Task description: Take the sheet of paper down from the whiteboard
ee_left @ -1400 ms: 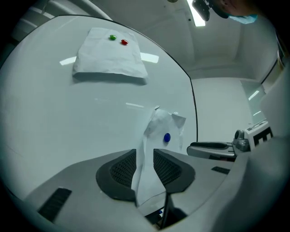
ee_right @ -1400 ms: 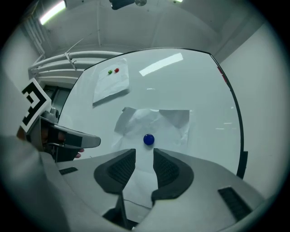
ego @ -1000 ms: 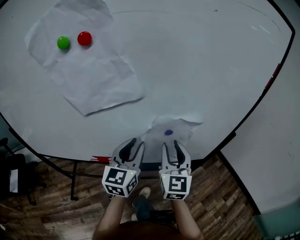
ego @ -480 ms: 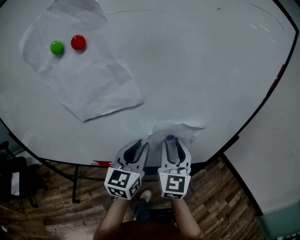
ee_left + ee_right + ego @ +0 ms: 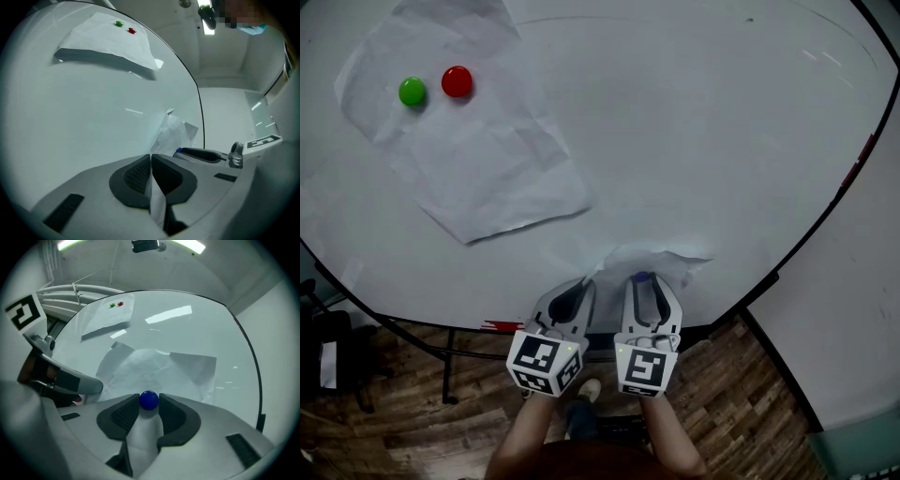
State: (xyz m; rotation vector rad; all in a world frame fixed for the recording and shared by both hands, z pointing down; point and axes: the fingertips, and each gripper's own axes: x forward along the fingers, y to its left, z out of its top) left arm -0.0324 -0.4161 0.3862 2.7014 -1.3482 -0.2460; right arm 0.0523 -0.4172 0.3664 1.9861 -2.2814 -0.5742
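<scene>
Removal of the blue magnet (image 5: 149,400) is judged to be the step in hand, since that magnet is all that can be seen pinning the sheet of paper (image 5: 157,363) to the lower part of the whiteboard (image 5: 703,141). The right gripper (image 5: 149,397) has its jaws set fairly wide, and they have just been closing. The magnet sits between the tips and appears to be touched by both pads. The left gripper (image 5: 151,158) is closed flat on the sheet's left edge, with a fold of paper pinched between its ribbed pads. To do this well, the magnet is best squeezed squarely across its middle and drawn straight off the board, or tipped at one edge first, so that it is not dragged across the paper. The pinch on the edge should be kept firm but not pulled, as thin paper would be torn easily at a crease. The magnet is small, round, smooth and glossy, so a slip from the tips is a risk. The sheet is thin, white and heavily creased, with corners lifted off the smooth, shiny board. A larger creased sheet (image 5: 487,169) is held well apart at upper left by a green magnet (image 5: 412,91) and a red magnet (image 5: 457,82).
</scene>
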